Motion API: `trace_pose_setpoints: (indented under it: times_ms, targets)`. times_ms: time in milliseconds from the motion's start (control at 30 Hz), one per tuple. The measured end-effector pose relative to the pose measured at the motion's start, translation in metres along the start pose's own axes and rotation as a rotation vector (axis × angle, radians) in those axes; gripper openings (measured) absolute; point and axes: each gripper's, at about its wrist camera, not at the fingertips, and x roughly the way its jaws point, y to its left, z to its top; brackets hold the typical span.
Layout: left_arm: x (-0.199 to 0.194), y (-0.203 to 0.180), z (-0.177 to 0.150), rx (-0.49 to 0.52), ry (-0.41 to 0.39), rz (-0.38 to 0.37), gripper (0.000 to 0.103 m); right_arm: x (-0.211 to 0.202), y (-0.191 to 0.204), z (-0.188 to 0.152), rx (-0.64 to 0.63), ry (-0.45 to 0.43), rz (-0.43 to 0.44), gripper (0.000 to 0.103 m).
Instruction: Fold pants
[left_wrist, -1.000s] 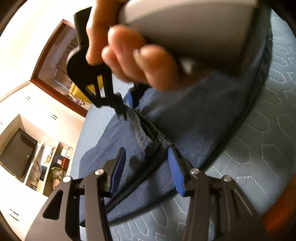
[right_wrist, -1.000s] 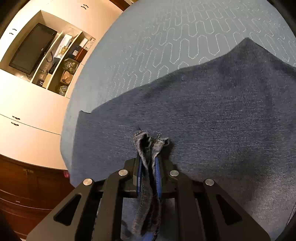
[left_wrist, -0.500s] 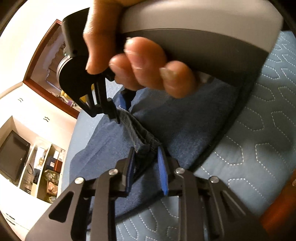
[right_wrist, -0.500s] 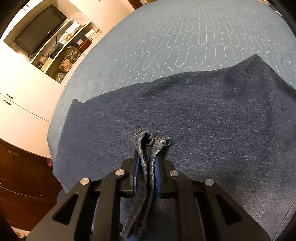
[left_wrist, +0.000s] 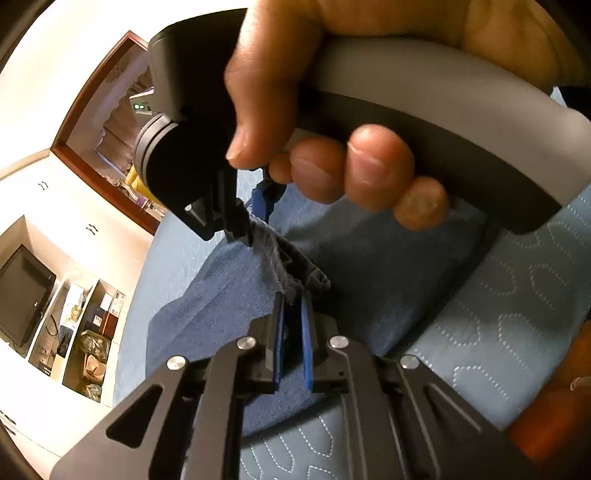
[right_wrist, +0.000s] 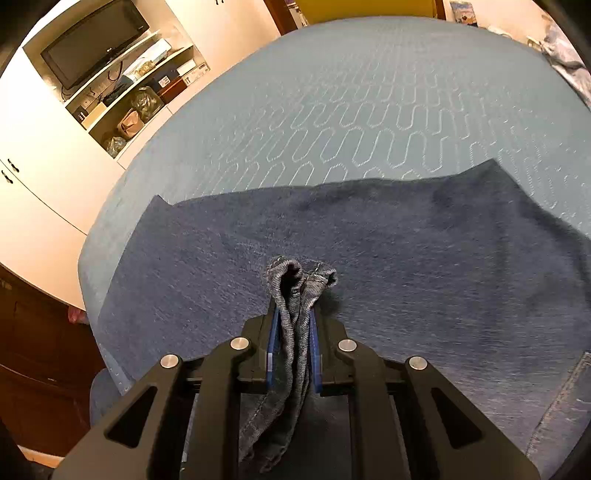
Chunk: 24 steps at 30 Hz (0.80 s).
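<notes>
Dark blue denim pants (right_wrist: 406, 251) lie spread on a light blue quilted bed cover (right_wrist: 369, 110). My right gripper (right_wrist: 293, 314) is shut on a bunched edge of the pants that sticks up between its blue pads. In the left wrist view my left gripper (left_wrist: 291, 301) has its jaws closing, and its pads pinch the same stitched edge of the pants (left_wrist: 369, 280). A little farther along that edge the right gripper (left_wrist: 255, 221) holds on, carried by a person's hand (left_wrist: 332, 166). The edge runs taut between the two grippers.
The bed's left edge (right_wrist: 88, 266) drops off toward white cabinets and dark wood. A television (right_wrist: 96, 40) and cluttered shelves (right_wrist: 136, 99) stand on the wall beyond. A wood-framed doorway (left_wrist: 110, 122) shows in the left wrist view. A bare stretch of cover (left_wrist: 517, 314) lies to the right.
The left jaws have gone from wide apart to pinched on the denim edge. Both grippers have risen slightly, lifting the edge, and the right wrist view has tipped to show more bed.
</notes>
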Motion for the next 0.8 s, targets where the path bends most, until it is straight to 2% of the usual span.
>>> trace_pose_setpoints:
  times_ms: [367,533,600,667,700,733,767,800]
  targets:
    - [0.004,0.001,0.020,0.008,-0.059,-0.025,0.008,-0.029,-0.026,-0.003,0.032,-0.034,-0.024,0.012]
    - [0.020,0.004,0.019,0.027,-0.064,-0.048,0.008,-0.032,-0.042,-0.008,0.056,-0.031,-0.020,0.012]
    - [0.028,0.002,0.016,0.033,-0.054,-0.065,0.015,-0.024,-0.050,-0.010,0.063,-0.010,-0.025,0.013]
    - [0.030,0.001,0.013,0.005,-0.062,-0.104,0.035,-0.015,-0.060,-0.011,0.083,0.006,-0.079,0.022]
    - [0.028,0.003,0.012,-0.016,-0.073,-0.113,0.038,-0.015,-0.066,-0.013,0.099,-0.001,-0.082,0.027]
    - [0.024,0.007,0.011,-0.037,-0.089,-0.126,0.050,-0.018,-0.069,-0.015,0.108,-0.016,-0.077,0.031]
    - [0.020,0.009,0.010,-0.055,-0.104,-0.135,0.063,-0.021,-0.071,-0.016,0.114,-0.029,-0.082,0.040]
    - [0.014,0.017,0.008,-0.099,-0.125,-0.149,0.065,-0.025,-0.071,-0.016,0.115,-0.039,-0.097,0.042]
